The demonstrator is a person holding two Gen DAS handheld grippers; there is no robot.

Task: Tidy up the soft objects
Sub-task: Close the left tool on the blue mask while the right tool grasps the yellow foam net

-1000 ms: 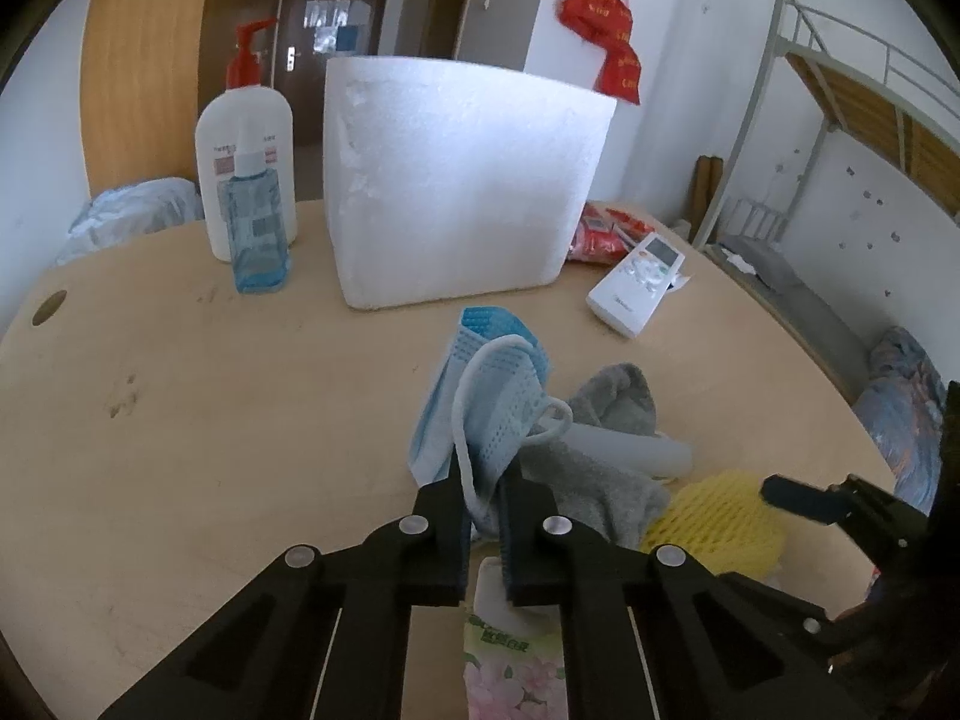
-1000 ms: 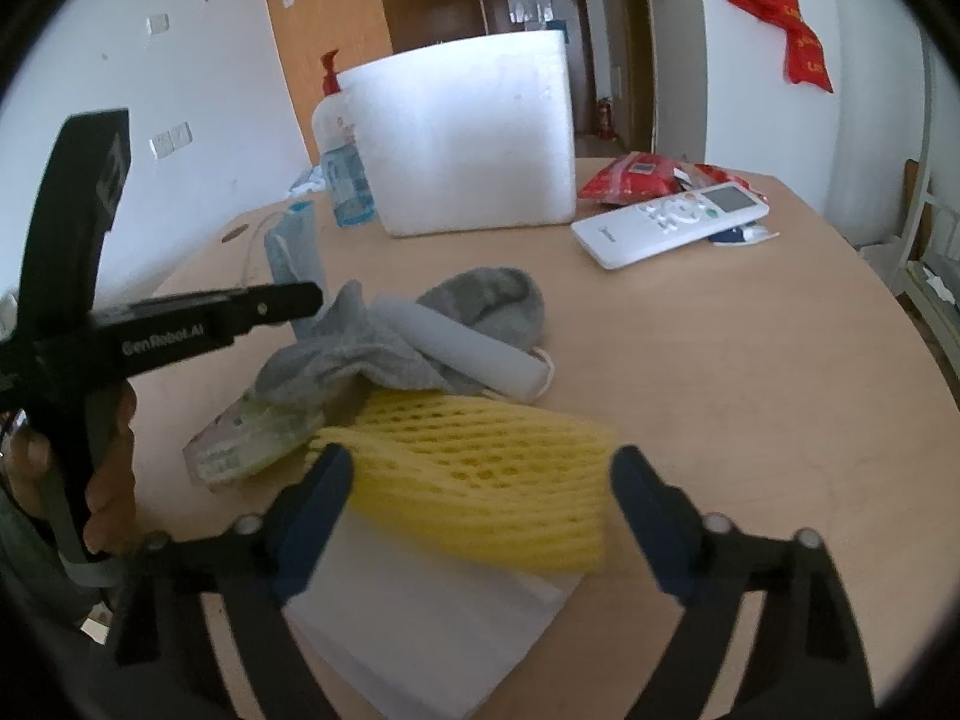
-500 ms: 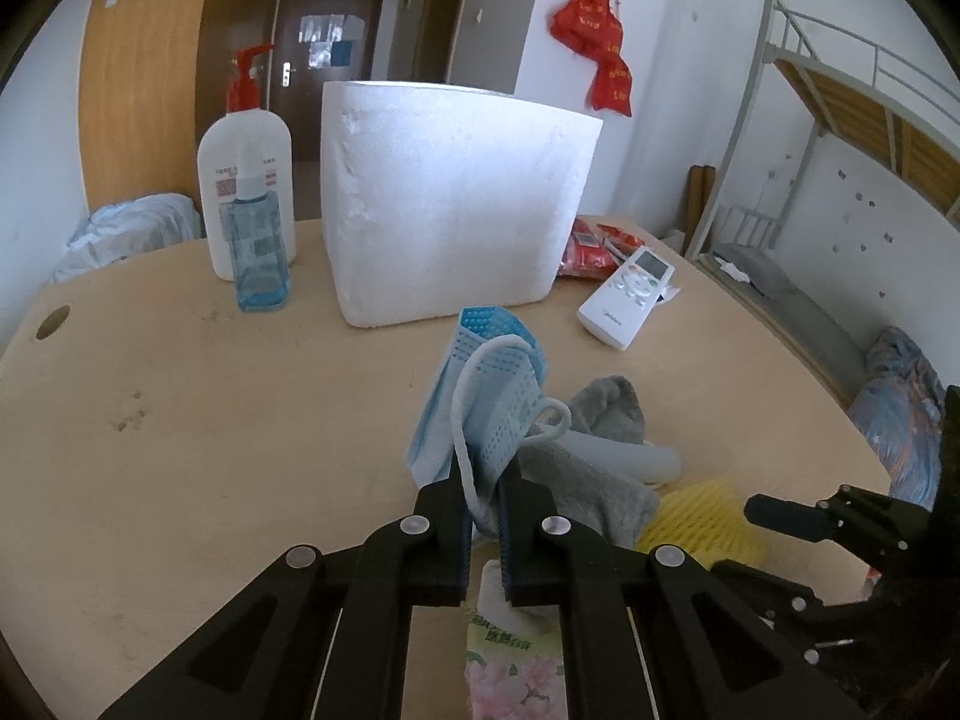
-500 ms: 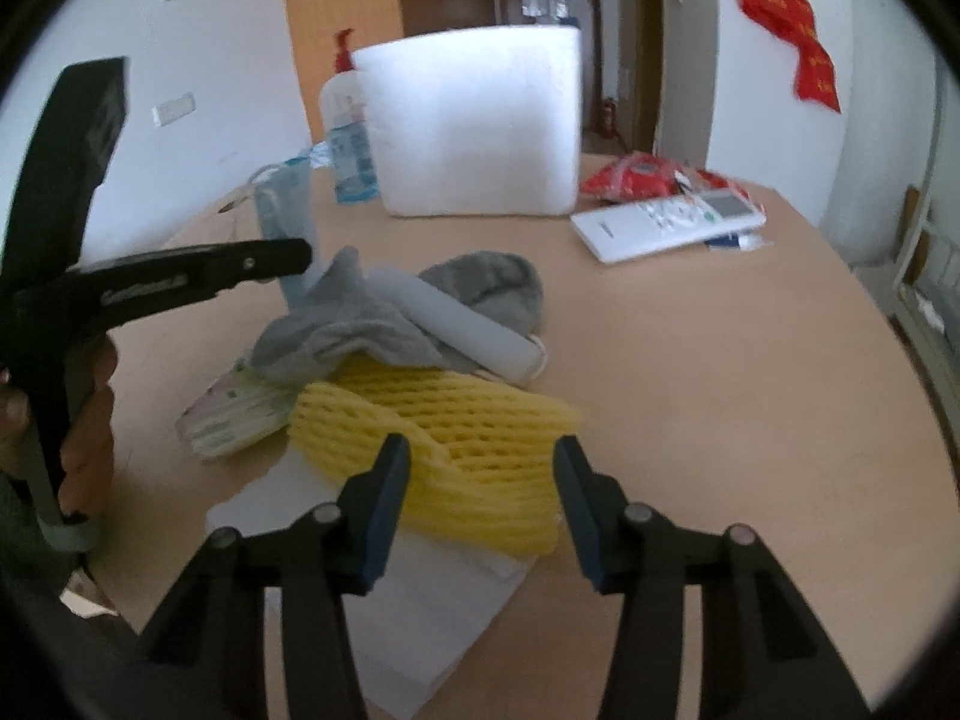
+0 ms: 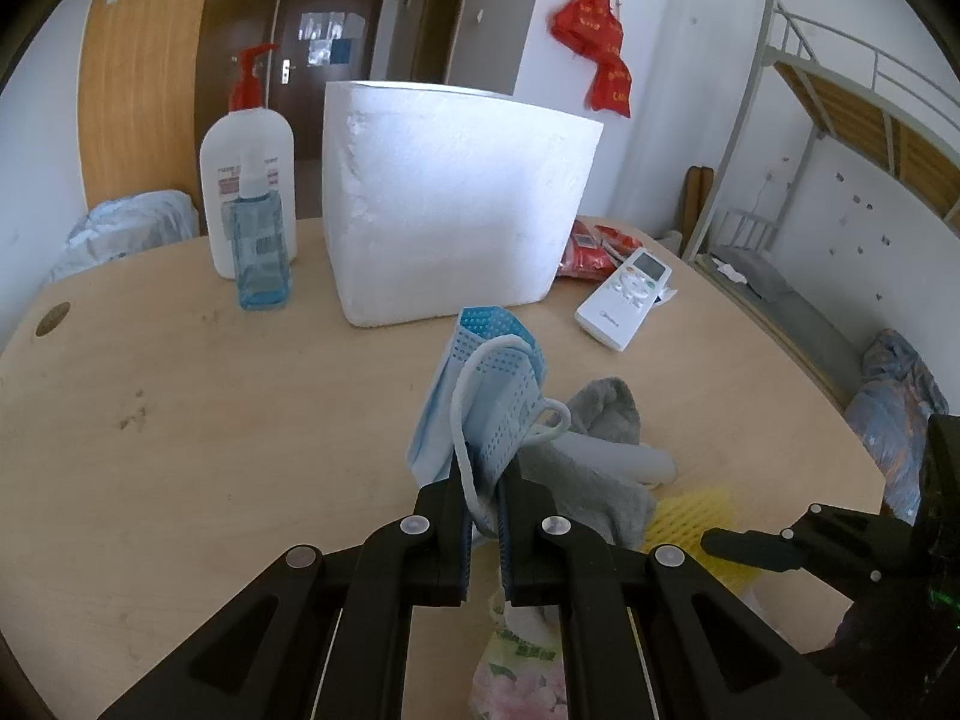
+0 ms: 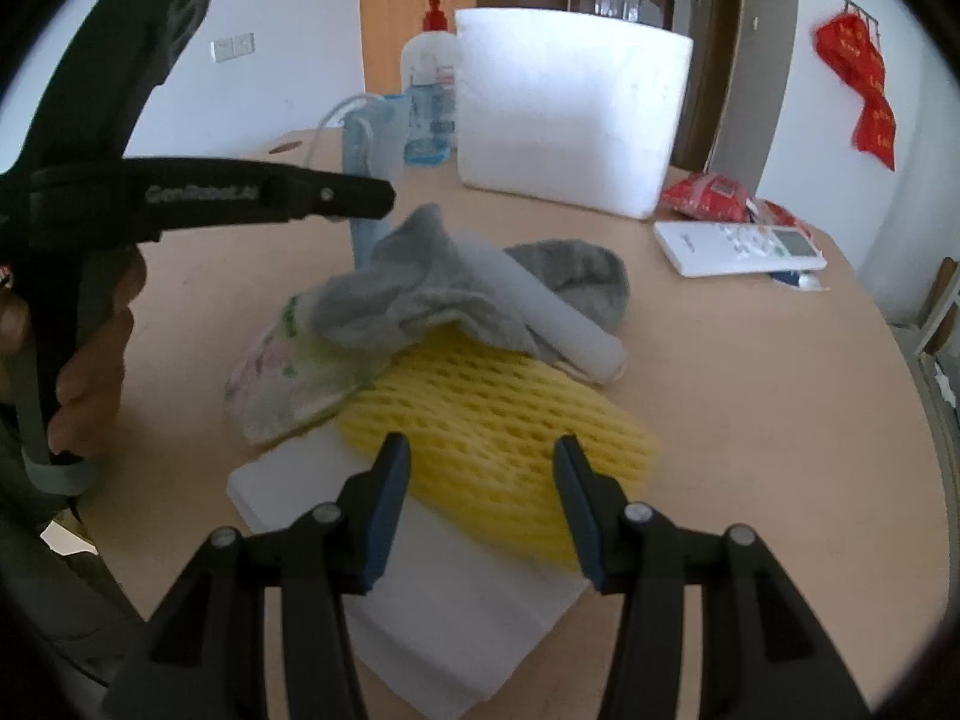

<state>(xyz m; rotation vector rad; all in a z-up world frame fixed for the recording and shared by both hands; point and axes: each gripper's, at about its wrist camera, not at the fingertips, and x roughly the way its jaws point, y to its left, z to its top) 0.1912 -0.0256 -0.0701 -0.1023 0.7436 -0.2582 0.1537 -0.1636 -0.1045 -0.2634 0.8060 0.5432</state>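
Ahead of your right gripper [image 6: 483, 501], the foam net [image 6: 498, 420] lies on a sheet [image 6: 456, 612]; sock [image 6: 420, 294] behind, box [image 6: 570, 114] beyond.

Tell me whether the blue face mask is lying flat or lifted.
Lifted: the blue face mask stands up, pinched by the shut left hand-held gripper above the table.

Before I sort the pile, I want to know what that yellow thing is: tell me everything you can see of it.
The yellow foam net sleeve looks like soft open-mesh fruit padding, lying flattened on the table. Its near edge rests on a white foam sheet; a grey sock and pale tube overlap its far edge. The right gripper straddles its near part; whether the pads press on it is unclear.
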